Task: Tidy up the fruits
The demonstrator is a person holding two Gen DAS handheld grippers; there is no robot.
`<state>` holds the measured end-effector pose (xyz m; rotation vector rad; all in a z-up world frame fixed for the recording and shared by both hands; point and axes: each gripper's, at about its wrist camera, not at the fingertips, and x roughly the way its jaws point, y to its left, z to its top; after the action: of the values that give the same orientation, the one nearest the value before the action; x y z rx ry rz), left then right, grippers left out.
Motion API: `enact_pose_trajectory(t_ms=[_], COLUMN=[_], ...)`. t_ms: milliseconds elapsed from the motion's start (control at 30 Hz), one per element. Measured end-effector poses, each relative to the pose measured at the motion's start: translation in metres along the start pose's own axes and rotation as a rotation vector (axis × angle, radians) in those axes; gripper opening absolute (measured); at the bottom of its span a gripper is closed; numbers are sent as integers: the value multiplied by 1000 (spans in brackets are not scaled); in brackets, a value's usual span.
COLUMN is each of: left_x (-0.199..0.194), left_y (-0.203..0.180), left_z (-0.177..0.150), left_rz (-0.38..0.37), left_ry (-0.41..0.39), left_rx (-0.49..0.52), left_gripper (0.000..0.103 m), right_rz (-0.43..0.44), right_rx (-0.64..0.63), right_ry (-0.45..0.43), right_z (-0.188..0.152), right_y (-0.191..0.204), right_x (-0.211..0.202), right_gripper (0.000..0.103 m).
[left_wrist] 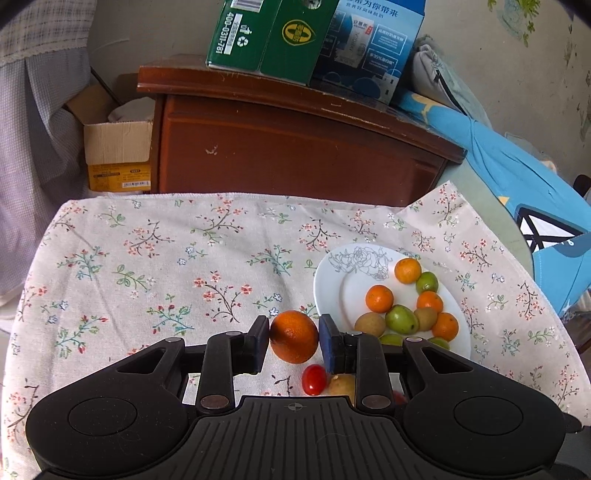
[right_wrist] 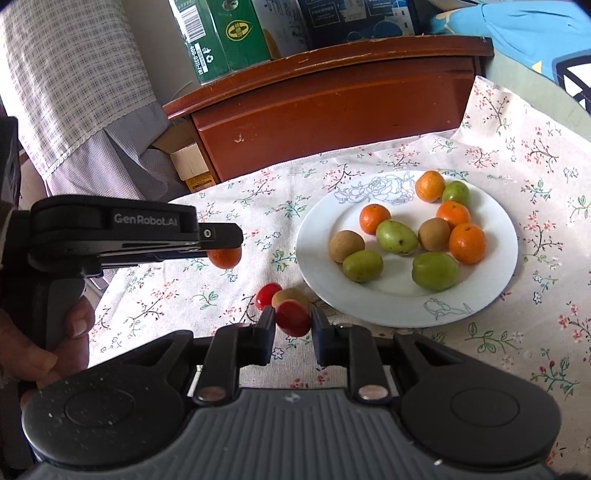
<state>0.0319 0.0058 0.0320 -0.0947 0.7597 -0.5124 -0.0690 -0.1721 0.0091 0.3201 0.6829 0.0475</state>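
A floral-print cotton tablecloth (right_wrist: 517,155) covers the table, with a dark red-brown wooden cabinet (left_wrist: 295,147) behind it carrying a green printed carton (left_wrist: 258,33) and a blue printed carton (left_wrist: 369,44).

On the cloth sits a round white ceramic plate with a line-drawn rose (right_wrist: 317,236), holding small orange mandarins, green oval fruits and brown round fruits.

The black left gripper (left_wrist: 294,338) is held level above the cloth, left of the plate, by the person's bare hand (right_wrist: 70,332) on its handle. Its pads are closed on a round orange mandarin (left_wrist: 294,336), which hangs clear of the cloth.

The black right gripper (right_wrist: 293,319) points forward and down at the plate's near-left edge. Its fingers are narrowly parted with a glossy red cherry tomato (right_wrist: 293,318) between them; the pads look to touch it on both sides.

Just beyond it, on the cloth beside the plate's rim, lie a second red cherry tomato (right_wrist: 266,294) and a pale yellow-green oval fruit (right_wrist: 291,295), touching each other.
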Motion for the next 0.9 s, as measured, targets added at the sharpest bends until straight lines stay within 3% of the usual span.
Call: enact_pose_trajectory(t_ms=[267, 433, 600, 767, 900], left_x=[-36, -37, -15, -13, -12], left_y=[-11, -17, -27, -24, -23], left_z=[14, 25, 30, 27, 27], left_rz=[-43, -81, -91, -102, -118], left_ry=[-54, -57, -14, -8, 1], left_rx=[68, 90, 141, 111, 85], left_gripper=[27, 27, 27, 27, 27], right_rz=[21, 22, -35, -100, -58], right_rx=[-11, 0, 42, 157, 294], right_ry=[-96, -133, -54, 67, 157], right_z=[31, 53, 56, 29, 2], right_y=[-6, -24, -45, -71, -87], right_x=[-41, -56, -38, -42, -45], right_gripper=[17, 17, 17, 22, 22])
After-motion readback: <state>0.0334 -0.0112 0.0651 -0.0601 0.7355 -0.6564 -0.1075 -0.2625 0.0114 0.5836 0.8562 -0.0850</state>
